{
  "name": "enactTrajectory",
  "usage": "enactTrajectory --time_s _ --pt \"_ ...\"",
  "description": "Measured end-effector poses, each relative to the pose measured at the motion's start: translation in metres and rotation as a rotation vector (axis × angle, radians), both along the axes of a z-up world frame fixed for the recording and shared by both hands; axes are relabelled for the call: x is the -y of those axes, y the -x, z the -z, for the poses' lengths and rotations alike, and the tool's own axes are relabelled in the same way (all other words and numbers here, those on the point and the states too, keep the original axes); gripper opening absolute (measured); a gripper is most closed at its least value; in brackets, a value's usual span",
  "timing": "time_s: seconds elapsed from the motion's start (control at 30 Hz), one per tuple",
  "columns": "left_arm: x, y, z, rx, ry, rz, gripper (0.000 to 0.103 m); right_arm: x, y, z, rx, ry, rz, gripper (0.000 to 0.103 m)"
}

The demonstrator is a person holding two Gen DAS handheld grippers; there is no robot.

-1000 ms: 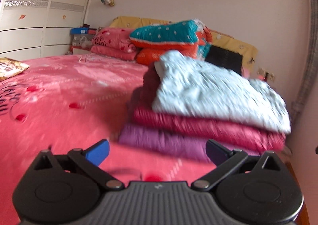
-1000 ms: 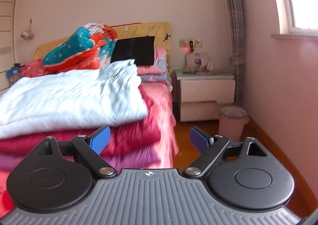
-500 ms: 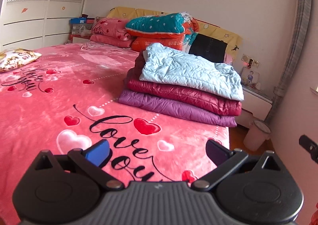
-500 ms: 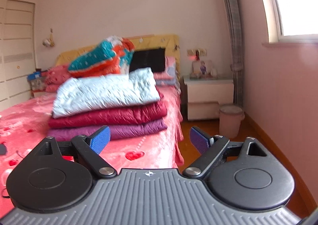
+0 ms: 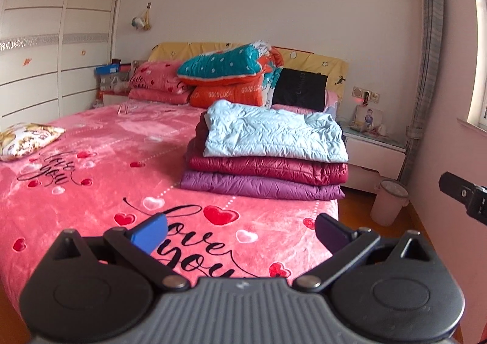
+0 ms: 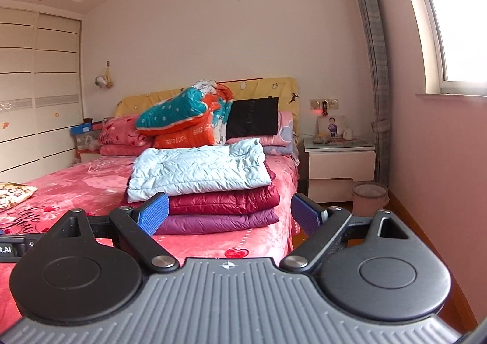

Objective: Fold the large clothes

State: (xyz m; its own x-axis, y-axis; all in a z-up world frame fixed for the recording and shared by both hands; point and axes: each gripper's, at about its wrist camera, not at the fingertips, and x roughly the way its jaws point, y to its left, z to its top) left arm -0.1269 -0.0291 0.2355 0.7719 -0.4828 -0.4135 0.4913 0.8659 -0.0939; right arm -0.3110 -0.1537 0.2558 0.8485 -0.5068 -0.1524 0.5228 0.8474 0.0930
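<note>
— Looking past the left gripper (image 5: 240,234), how do its jaws stand?

— Spread wide, blue pads apart, nothing between them. Below the gap lies the pink bed cover (image 5: 91,167), plush, printed with red hearts and black script.

— And the right gripper (image 6: 228,216)?

— Also spread wide and holding nothing. Its ribbed blue pads (image 6: 152,214) touch no cloth.

— Where are the folded clothes?

— Ahead of both pairs of jaws, well apart from them, stacked near the bed's right edge. A pale blue quilted jacket (image 5: 274,134) lies on top, puffy and crinkled. Under it sits a dark red quilted jacket (image 5: 268,169), then a purple quilted jacket (image 5: 261,187) at the bottom, flat on the cover. In the right wrist view the stack shows between the two fingers, the purple layer (image 6: 219,222) level with the pads.

— Anything beyond the stack?

— Rolled quilts (image 5: 231,76), teal with white dots over orange, against the yellow headboard (image 5: 316,61). Right of the jaws stands a white nightstand (image 6: 341,173) and a round pink bin (image 6: 369,199) on the wooden floor.
</note>
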Motion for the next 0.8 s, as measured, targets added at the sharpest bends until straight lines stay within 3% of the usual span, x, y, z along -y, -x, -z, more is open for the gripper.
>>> enactTrajectory --time_s 0.8 --pt "-0.01 0.003 0.009 0.024 -0.062 -0.051 0.102 -0.018 -0.004 0.006 -0.03 -0.001 0.002 0.103"
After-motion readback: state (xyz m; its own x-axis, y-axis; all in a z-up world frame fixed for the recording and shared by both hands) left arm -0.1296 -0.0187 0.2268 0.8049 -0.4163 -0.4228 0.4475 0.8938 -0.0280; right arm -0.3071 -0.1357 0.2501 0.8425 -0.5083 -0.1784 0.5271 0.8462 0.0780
